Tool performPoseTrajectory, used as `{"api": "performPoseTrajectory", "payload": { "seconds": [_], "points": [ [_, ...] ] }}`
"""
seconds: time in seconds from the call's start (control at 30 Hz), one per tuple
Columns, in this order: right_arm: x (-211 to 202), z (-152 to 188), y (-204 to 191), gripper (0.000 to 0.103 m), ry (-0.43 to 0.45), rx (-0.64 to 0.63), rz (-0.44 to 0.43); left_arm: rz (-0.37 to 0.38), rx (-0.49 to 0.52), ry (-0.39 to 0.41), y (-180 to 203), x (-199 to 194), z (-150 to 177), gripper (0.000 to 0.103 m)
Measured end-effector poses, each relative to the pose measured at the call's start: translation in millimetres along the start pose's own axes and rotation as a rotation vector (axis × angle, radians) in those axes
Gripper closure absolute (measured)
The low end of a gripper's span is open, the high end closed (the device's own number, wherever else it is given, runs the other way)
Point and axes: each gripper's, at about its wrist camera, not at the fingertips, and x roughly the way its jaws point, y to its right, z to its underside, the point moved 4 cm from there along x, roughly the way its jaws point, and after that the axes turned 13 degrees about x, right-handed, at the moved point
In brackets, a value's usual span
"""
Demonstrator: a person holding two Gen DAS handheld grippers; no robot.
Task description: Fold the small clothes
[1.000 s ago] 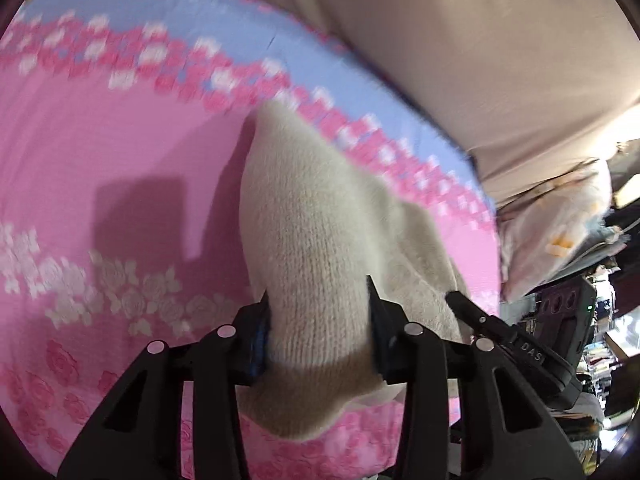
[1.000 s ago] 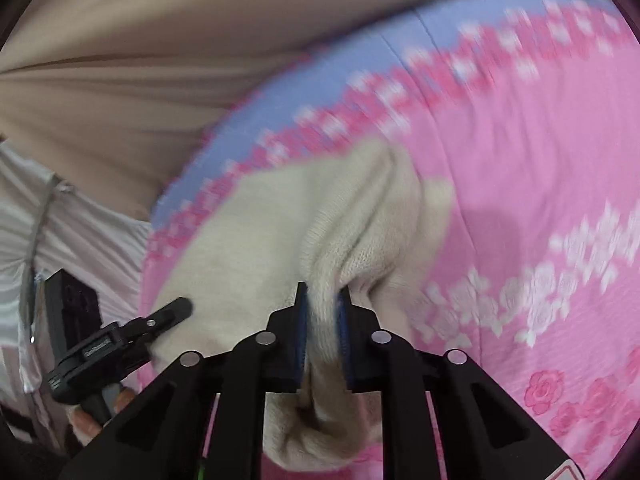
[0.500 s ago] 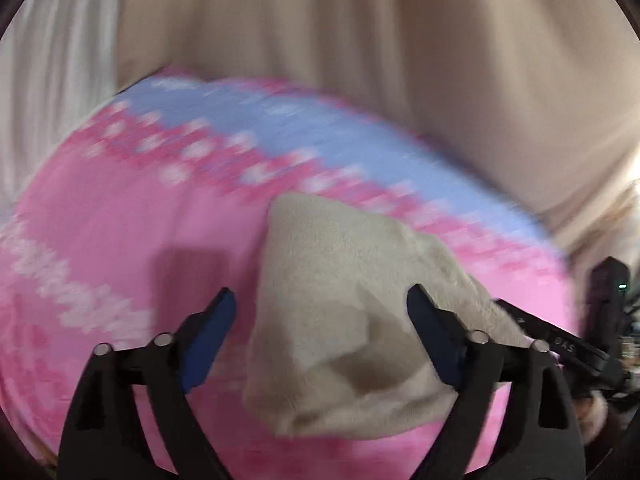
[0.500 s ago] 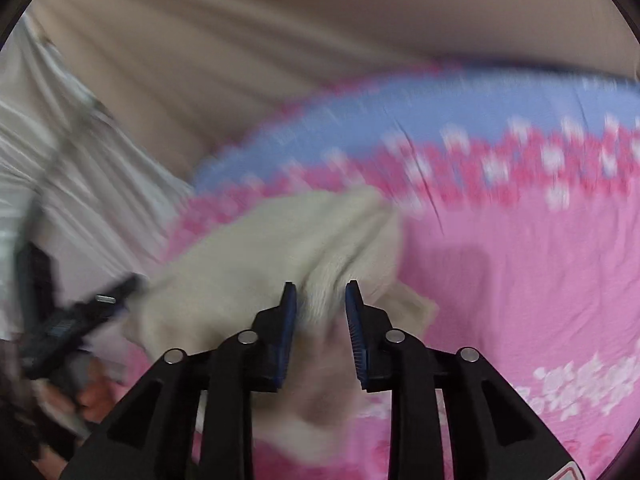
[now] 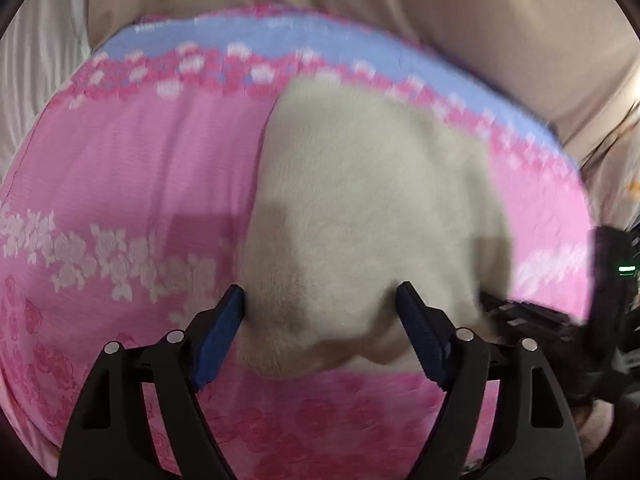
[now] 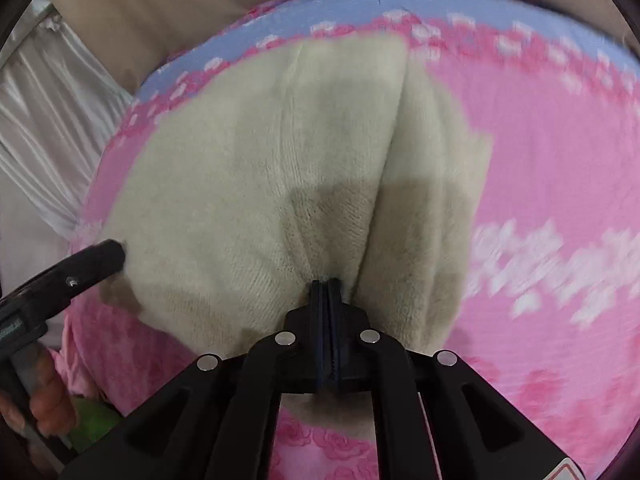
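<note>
A cream knitted garment (image 5: 360, 208) lies in a folded heap on the pink floral bedspread (image 5: 132, 168). My left gripper (image 5: 320, 312) is open, with its blue pads either side of the garment's near edge. In the right wrist view the same garment (image 6: 280, 168) fills the middle, with a fold line running down it. My right gripper (image 6: 326, 286) is shut, its tips pinching a pleat at the garment's near edge. The left gripper's finger (image 6: 96, 258) shows at the garment's left side.
The bedspread has a blue band (image 6: 400, 0) along its far edge, with beige fabric (image 5: 440, 20) beyond. White satin cloth (image 6: 52, 112) hangs at the left. The person's hand (image 6: 44, 392) holds the left gripper's handle. The right gripper's body (image 5: 560, 320) shows at the right.
My left gripper let go of the garment and stands open over it. My right gripper opened briefly, then shut again on a pleat. The garment now lies lower and flatter on the bedspread.
</note>
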Motion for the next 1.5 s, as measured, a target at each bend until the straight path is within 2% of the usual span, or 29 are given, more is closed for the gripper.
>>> {"api": "performPoseTrajectory", "payload": {
  "seconds": [0.03,0.07,0.1,0.13,0.17,0.2,0.23,0.3,0.33,0.4,0.43,0.47,0.5,0.6,0.67,0.73,0.8,0.83,0.9,0.97,1.03,1.1,1.13,1.23,1.33,1.43,1.5],
  "points": [
    [-8,-3,2,0.097,-0.015,0.045,-0.009,0.0,0.022,-0.03,1,8,7,0.027],
    [-21,-8,5,0.09,-0.003,0.094,-0.009,0.026,0.012,-0.023,0,7,10,0.027],
    [-33,-14,9,0.07,0.035,0.129,-0.009,0.083,-0.035,0.006,-5,1,12,0.027],
    [-43,-19,14,0.059,0.073,0.161,-0.031,0.151,-0.091,0.027,-10,-5,12,0.023],
    [-51,-27,24,0.039,0.122,0.208,-0.059,0.226,-0.156,0.046,-18,-9,10,0.017],
    [-54,-34,32,0.032,0.15,0.247,-0.064,0.276,-0.212,0.054,-26,-8,9,0.015],
    [-51,-42,41,0.032,0.159,0.285,-0.064,0.33,-0.277,0.052,-35,-6,7,0.015],
    [-30,-60,62,0.03,0.12,0.394,-0.102,0.391,-0.337,0.038,-45,3,1,0.014],
    [-17,-66,69,0.03,0.086,0.448,-0.123,0.41,-0.357,0.029,-49,10,-3,0.015],
    [17,-74,82,0.029,-0.027,0.565,-0.208,0.43,-0.337,0.006,-46,20,-7,0.023],
    [11,-84,76,0.041,0.023,0.539,-0.277,0.435,-0.312,-0.008,-43,26,-9,0.036],
    [13,-89,66,0.081,-0.025,0.509,-0.285,0.427,-0.284,-0.014,-40,29,-10,0.041],
    [5,-95,55,0.081,-0.01,0.468,-0.261,0.425,-0.273,0.001,-40,25,-11,0.044],
    [-45,-112,-7,0.087,0.085,0.195,-0.255,0.426,-0.249,0.052,-39,11,-14,0.048],
    [-67,-116,-34,0.087,0.172,0.038,-0.186,0.413,-0.249,0.067,-40,7,-13,0.048],
    [-58,-117,-35,0.086,0.194,-0.038,-0.064,0.385,-0.246,0.067,-40,12,-9,0.045],
    [-13,-117,-1,0.084,0.101,-0.002,0.127,0.332,-0.214,0.052,-33,21,-5,0.037],
    [4,-111,20,0.08,0.042,0.043,0.186,0.313,-0.196,0.063,-29,22,-5,0.029],
    [-15,-111,30,0.08,0.085,0.168,0.084,0.269,-0.16,0.069,-20,20,-7,0.027],
    [-53,-105,10,0.079,0.165,0.163,0.107,0.177,-0.104,0.106,-11,2,-11,0.029],
    [-89,-88,-14,0.064,0.239,0.099,0.145,0.08,-0.035,0.152,0,-20,-14,0.028],
    [-113,-69,-32,0.052,0.288,0.037,0.189,0.019,-0.002,0.177,9,-37,-13,0.019],
    [-117,-60,-42,0.048,0.315,-0.002,0.232,-0.013,0.004,0.191,12,-46,-13,0.009],
    [-117,-32,-57,0.038,0.354,-0.066,0.309,-0.069,0.005,0.248,22,-59,-20,0.008],
    [-111,-8,-53,0.036,0.356,-0.073,0.296,-0.095,0.012,0.275,29,-68,-17,0.007],
    [-94,4,-43,0.035,0.303,-0.069,0.29,-0.124,0.017,0.252,33,-66,-13,0.007],
    [-90,7,-41,0.035,0.307,-0.071,0.308,-0.138,0.015,0.241,36,-63,-11,0.008]
  ]
}}
